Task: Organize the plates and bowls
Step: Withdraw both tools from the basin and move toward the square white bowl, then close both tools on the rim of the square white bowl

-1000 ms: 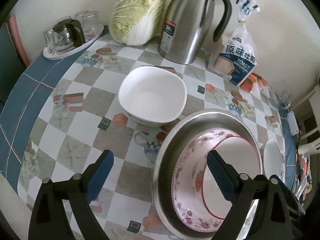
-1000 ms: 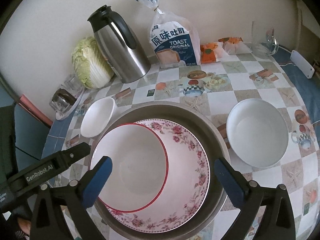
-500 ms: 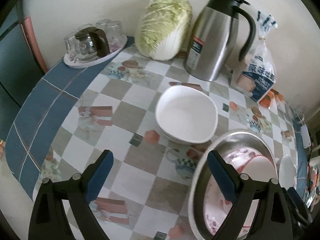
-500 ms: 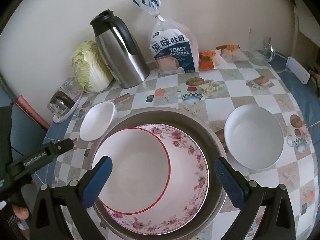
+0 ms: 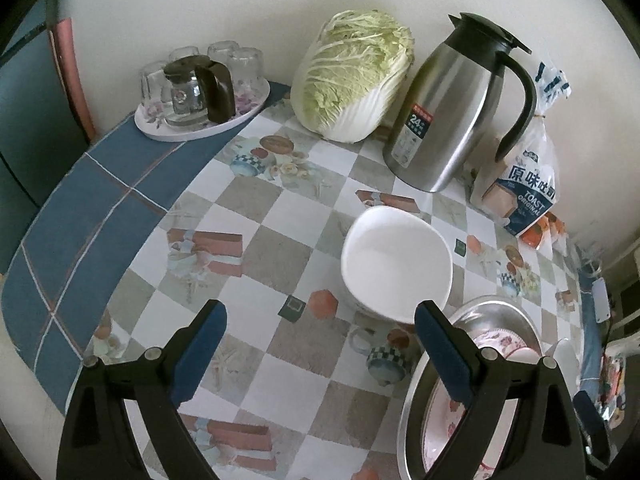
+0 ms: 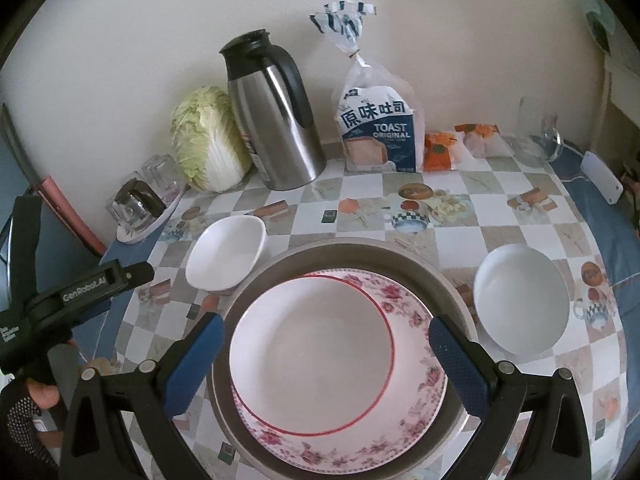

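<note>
Left gripper (image 5: pixel 316 344): jaws spread wide, nothing between the blue-padded fingers (image 5: pixel 200 350), both black finger arms reaching forward from the bottom of its own view. Tilted down toward the surface, held clear above it.

Seen from the right wrist view, the left gripper's black body (image 6: pixel 72 292) enters from the left edge, angled up to the right, white lettering on its side. A hand (image 6: pixel 28 396) in a dark mesh glove grips it low at the left edge; fingertips bare.

Right gripper (image 6: pixel 326 354): jaws wide apart, pads (image 6: pixel 458 364) empty, touching nothing. Pitched downward, fingers symmetrical about the frame centre
</note>
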Available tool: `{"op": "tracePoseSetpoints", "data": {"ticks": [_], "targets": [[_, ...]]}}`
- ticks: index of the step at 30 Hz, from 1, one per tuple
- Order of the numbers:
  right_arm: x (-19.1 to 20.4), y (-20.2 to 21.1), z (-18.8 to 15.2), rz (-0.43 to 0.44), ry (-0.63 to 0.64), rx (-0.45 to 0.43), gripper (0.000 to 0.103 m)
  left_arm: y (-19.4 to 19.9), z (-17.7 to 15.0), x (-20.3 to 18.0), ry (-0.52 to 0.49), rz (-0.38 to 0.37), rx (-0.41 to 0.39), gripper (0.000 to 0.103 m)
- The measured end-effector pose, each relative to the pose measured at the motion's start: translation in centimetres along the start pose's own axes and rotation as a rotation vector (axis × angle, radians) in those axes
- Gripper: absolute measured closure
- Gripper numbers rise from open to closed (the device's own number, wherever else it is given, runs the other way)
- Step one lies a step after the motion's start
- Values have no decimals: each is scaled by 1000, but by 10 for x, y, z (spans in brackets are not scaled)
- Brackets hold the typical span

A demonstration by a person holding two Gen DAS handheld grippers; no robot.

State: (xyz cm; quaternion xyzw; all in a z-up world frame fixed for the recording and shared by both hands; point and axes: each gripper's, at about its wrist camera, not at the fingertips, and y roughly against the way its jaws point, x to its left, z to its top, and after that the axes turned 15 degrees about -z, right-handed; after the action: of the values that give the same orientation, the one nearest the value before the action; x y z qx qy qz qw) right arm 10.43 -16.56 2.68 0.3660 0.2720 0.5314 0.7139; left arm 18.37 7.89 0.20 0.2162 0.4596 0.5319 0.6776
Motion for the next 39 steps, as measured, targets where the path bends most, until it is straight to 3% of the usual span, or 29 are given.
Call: {"op": "tracePoseSetpoints", "data": {"ticks": [15,23,26,30,39], "targets": [[67,-18,31,-46,111,15,0,-17,22,35,87,-70,-15,8],[96,-38,52,-78,149,63,0,-31,30,44,123,-122,-23,8],[99,-54,62,-84,116,122,1,-37,32,44,123,-127,-27,8],[101,-74,69,-83,88,174,24,-50,34,47,135,-132,-15,8],[123,-106,72,-127,157,231,57,-83,29,55,162,-149,40,8]]}}
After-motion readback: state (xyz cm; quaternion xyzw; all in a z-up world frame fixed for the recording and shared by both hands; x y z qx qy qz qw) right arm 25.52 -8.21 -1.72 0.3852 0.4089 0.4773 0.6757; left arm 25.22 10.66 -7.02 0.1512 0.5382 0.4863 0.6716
